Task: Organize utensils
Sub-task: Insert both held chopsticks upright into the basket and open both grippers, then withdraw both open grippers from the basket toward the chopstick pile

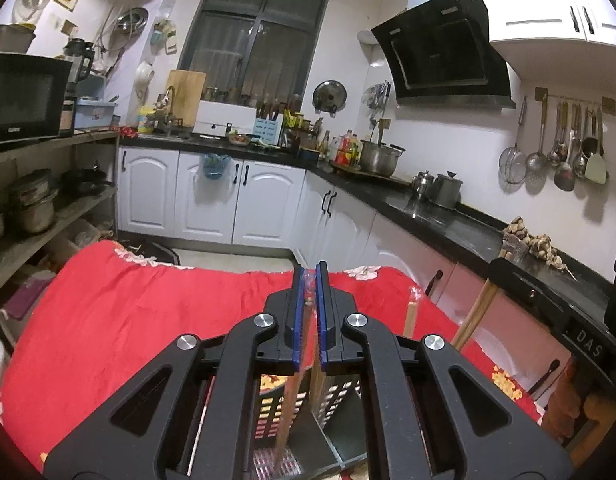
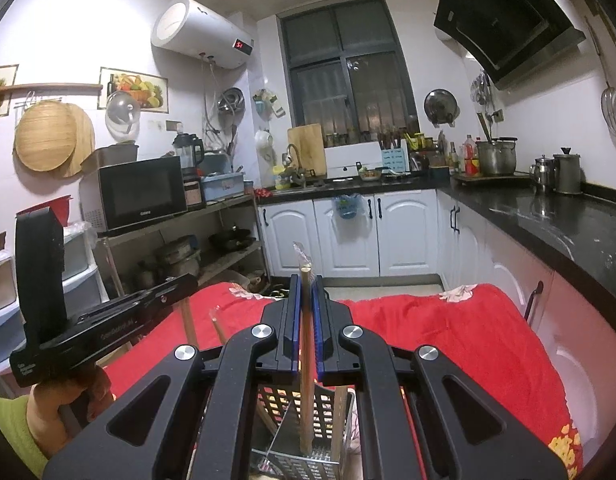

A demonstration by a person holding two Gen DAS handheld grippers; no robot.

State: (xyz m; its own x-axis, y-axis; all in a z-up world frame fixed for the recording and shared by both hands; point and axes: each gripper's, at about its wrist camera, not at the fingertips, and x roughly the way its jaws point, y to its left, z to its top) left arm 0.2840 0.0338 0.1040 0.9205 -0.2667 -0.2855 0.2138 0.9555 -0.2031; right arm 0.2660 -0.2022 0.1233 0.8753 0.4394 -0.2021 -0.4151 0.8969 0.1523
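My left gripper [image 1: 310, 270] is shut on wooden chopsticks [image 1: 295, 392] in a clear wrapper, whose lower ends reach down into a black slotted utensil holder [image 1: 267, 408]. In the right wrist view, my right gripper [image 2: 306, 280] is shut on another wrapped chopstick [image 2: 306, 380], which stands upright in the same holder [image 2: 332, 408]. A further wrapped stick [image 1: 411, 314] stands between the two grippers. The right gripper's body [image 1: 548, 300] shows at the right of the left wrist view, and the left gripper's body [image 2: 107, 320] at the left of the right wrist view.
The holder stands on a table under a red flowered cloth [image 1: 127, 312]. A black L-shaped counter [image 1: 448, 220] with pots runs along the right over white cabinets [image 2: 404, 236]. Shelves with a microwave [image 2: 139, 192] stand on the left. A hand [image 2: 59, 404] grips the left tool.
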